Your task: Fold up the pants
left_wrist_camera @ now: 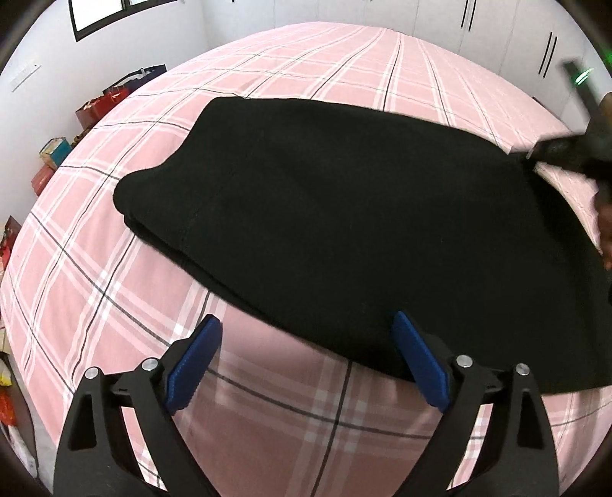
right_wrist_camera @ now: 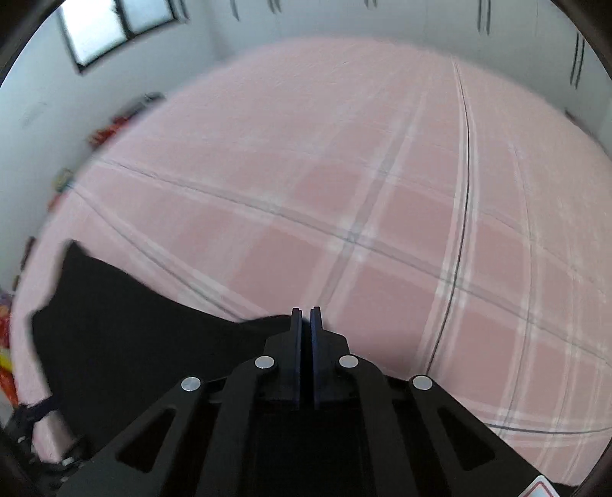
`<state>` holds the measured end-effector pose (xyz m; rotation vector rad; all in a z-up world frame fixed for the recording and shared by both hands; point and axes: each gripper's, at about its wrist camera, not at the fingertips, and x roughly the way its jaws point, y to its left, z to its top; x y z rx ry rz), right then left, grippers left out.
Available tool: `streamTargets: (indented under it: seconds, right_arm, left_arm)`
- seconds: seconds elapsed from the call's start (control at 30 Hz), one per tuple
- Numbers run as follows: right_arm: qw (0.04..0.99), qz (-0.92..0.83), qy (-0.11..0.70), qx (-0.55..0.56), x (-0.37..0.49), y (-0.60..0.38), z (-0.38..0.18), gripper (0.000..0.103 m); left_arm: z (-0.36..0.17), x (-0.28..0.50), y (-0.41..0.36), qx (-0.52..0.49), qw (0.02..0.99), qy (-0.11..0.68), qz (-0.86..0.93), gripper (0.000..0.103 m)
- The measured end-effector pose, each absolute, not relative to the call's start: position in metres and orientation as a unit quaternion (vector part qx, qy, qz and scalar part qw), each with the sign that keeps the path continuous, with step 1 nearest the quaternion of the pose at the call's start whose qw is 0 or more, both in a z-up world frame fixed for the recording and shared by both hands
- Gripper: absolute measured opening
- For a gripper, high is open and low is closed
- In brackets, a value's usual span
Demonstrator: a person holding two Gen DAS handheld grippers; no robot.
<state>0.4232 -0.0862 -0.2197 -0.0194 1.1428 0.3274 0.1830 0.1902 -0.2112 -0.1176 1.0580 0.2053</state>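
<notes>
Both the left gripper [left_wrist_camera: 306, 336] and the right gripper [right_wrist_camera: 306, 317] are built of black linkages, silver screws and blue finger pads [left_wrist_camera: 195, 367].

- You have one pair of black pants [left_wrist_camera: 344, 214], folded into a single stack.
- You have one bed [left_wrist_camera: 95, 267], under one pink plaid sheet.
- You hold two grippers: the left gripper [left_wrist_camera: 308, 336] and the right gripper [right_wrist_camera: 306, 317].
- You can see one window [left_wrist_camera: 103, 13].
- Bags and boxes [left_wrist_camera: 95, 107] line the wall; too cluttered to count.
</notes>
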Motion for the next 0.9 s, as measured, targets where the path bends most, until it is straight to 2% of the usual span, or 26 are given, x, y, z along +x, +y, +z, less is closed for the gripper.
streamTargets:
  seconds: [0.13, 0.2, 0.27, 0.37, 0.4, 0.47, 0.5, 0.57, 0.67, 0.7, 0.73, 0.8, 0.9]
  right_arm:
    - [0.880, 0.170, 0.439, 0.070, 0.380, -0.114, -0.165, 0.006]
    - [0.876, 0.196, 0.439, 0.046, 0.355, -0.110, -0.156, 0.006]
    - [0.859, 0.210, 0.466, 0.017, 0.349, -0.095, -0.172, 0.006]
    - [0.842, 0.180, 0.509, -0.012, 0.377, -0.076, -0.214, 0.003]
    - [0.851, 0.171, 0.497, 0.008, 0.389, -0.077, -0.217, 0.000]
    - [0.856, 0.139, 0.496, 0.035, 0.396, -0.086, -0.205, 0.000]
    - [0.858, 0.138, 0.491, 0.067, 0.394, -0.094, -0.195, 0.006]
    - [0.865, 0.155, 0.461, 0.124, 0.371, -0.125, -0.170, 0.009]
    - [0.886, 0.126, 0.433, 0.110, 0.315, -0.190, -0.152, 0.011]
    - [0.889, 0.107, 0.431, 0.109, 0.296, -0.214, -0.152, 0.017]
    - [0.893, 0.074, 0.432, 0.107, 0.275, -0.256, -0.155, 0.030]
    - [0.896, -0.006, 0.434, 0.097, 0.237, -0.316, -0.159, 0.048]
    - [0.885, -0.125, 0.436, 0.102, 0.175, -0.419, -0.164, 0.052]
  left_arm:
    - [-0.212, 0.183, 0.194, -0.065, 0.855, 0.505, 0.097, 0.092]
    - [-0.212, 0.183, 0.192, -0.059, 0.857, 0.502, 0.098, 0.092]
    - [-0.210, 0.182, 0.188, -0.049, 0.858, 0.500, 0.105, 0.092]
    - [-0.204, 0.181, 0.178, -0.025, 0.856, 0.502, 0.120, 0.091]
    - [-0.200, 0.180, 0.173, -0.017, 0.854, 0.504, 0.125, 0.091]
    - [-0.192, 0.179, 0.165, 0.003, 0.854, 0.504, 0.128, 0.091]
    - [-0.188, 0.178, 0.162, 0.014, 0.854, 0.503, 0.131, 0.091]
    - [-0.179, 0.176, 0.156, 0.029, 0.856, 0.497, 0.136, 0.091]
    - [-0.170, 0.171, 0.144, 0.032, 0.859, 0.494, 0.129, 0.091]
    - [-0.167, 0.169, 0.140, 0.033, 0.860, 0.493, 0.127, 0.091]
    - [-0.165, 0.167, 0.135, 0.035, 0.861, 0.491, 0.124, 0.091]
    - [-0.161, 0.156, 0.128, 0.044, 0.863, 0.489, 0.121, 0.091]
    - [-0.153, 0.136, 0.112, 0.050, 0.863, 0.489, 0.114, 0.091]
